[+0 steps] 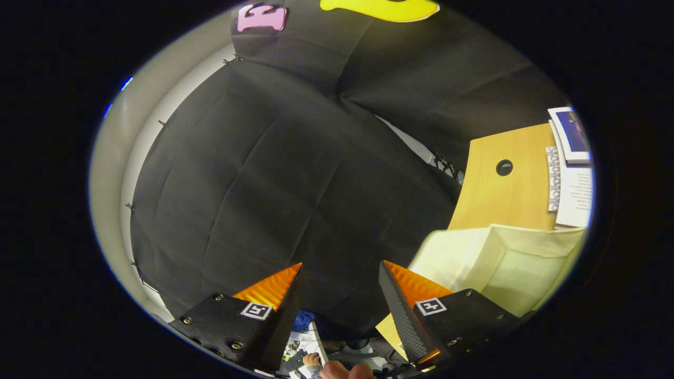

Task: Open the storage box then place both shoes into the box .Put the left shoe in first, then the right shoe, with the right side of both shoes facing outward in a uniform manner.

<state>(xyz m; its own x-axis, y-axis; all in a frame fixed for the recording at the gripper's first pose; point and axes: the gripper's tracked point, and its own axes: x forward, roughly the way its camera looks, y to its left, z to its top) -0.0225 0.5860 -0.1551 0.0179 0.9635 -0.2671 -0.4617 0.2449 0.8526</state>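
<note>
Clearly tilted, the gripper [341, 273] points up at the booth's black cloth wall [274, 173], fingers spread wide with nothing between them. At about four o'clock from the right finger sits a pale, open-looking storage box [505, 263], probably the task's, on a wooden table [500, 195] with papers [574, 195] beyond.

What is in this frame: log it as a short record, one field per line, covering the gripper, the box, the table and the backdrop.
gripper: gripper open, fingers apart, nothing between them
storage box: pale box beyond the fingers, off to one side, standing on the table
table: wooden table with a round hole
papers: printed sheets on the table past the box
backdrop: black cloth wall straight ahead
shoes: none to report
</note>
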